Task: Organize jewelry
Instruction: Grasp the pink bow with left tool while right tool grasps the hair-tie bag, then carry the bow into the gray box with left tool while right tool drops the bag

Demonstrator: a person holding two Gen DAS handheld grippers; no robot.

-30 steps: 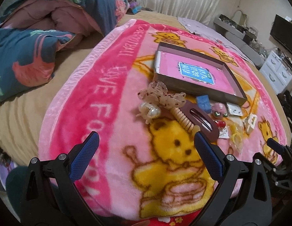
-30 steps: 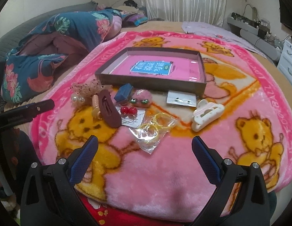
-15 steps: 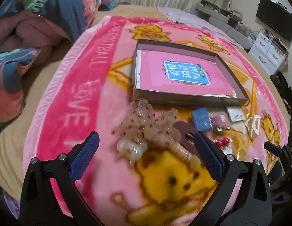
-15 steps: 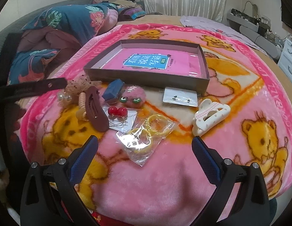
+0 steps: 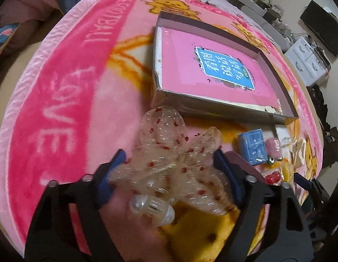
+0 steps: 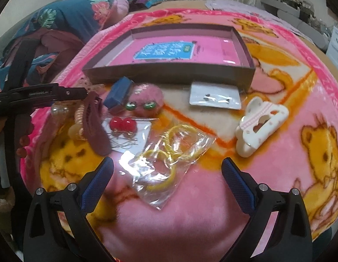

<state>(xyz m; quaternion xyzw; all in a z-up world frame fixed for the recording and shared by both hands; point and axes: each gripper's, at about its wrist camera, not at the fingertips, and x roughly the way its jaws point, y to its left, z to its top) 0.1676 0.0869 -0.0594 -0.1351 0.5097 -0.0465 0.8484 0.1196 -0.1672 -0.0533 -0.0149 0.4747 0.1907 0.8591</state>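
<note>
Plush pink bear-print blanket point(image 5: 66, 100) covers the bed. My left gripper point(image 5: 169, 168) has just been closing, its blue ribbed fingers point(image 5: 223, 170) about half open around a gauzy, red-speckled bow clip point(image 5: 169, 152) lying before the shallow grey box point(image 5: 223, 107). I see my right gripper point(image 6: 166, 179) gaping wide, holding nothing, over crinkly bagged yellow hoops point(image 6: 169, 152).
</note>
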